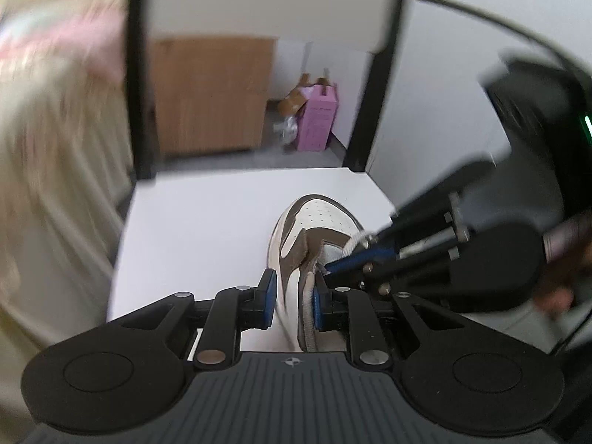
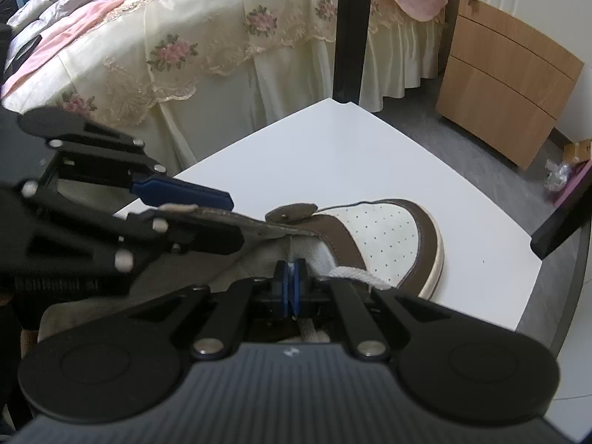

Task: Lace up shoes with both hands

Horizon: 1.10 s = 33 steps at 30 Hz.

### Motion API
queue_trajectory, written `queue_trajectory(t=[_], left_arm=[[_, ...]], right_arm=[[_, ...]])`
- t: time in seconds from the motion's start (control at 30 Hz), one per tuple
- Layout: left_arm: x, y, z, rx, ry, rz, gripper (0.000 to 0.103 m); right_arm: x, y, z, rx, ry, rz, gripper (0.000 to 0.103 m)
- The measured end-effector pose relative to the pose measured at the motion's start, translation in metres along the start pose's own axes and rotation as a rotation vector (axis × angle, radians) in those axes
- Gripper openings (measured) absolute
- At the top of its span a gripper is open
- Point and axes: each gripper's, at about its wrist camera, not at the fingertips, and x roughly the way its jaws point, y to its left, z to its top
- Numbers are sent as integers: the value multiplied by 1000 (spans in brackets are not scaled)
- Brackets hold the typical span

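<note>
A white and brown sneaker [image 1: 318, 218] [image 2: 388, 236] lies on the white table [image 1: 192, 222] [image 2: 333, 148], toe pointing away. My left gripper [image 1: 294, 294] [image 2: 235, 220] is shut on the shoe's brown side flap [image 2: 222, 218], one blue pad on each face of it. Over the tongue, my right gripper [image 2: 292, 281] [image 1: 327, 270] has its pads pressed together on a white shoelace [image 2: 355, 275] [image 1: 355, 242], which trails off to the right of the pads. The heel end of the shoe is hidden under the grippers.
Black frame posts [image 2: 347, 33] [image 1: 138, 74] stand at the table's far corners. A bed with a floral cover [image 2: 166, 48] lies beyond on the left. A wooden cabinet [image 2: 510, 88] [image 1: 211, 92] and a pink box [image 1: 318, 118] are on the floor.
</note>
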Motion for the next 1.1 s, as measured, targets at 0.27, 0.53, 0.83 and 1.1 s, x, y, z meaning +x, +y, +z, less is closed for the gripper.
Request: queue_trajectory(t=[0.27, 0.53, 0.83, 1.1], left_arm=[[9, -14, -6, 143, 15, 19, 14], [13, -17, -8, 161, 25, 35, 14], [11, -23, -10, 177, 6, 84, 15], [8, -25, -17, 193, -42, 89, 15]], right_arm=[[-11, 2, 6, 4, -59, 5, 4], [-5, -2, 7, 42, -94, 23, 4], [-12, 5, 5, -58, -73, 10, 5], [-8, 17, 11, -153, -14, -47, 28]])
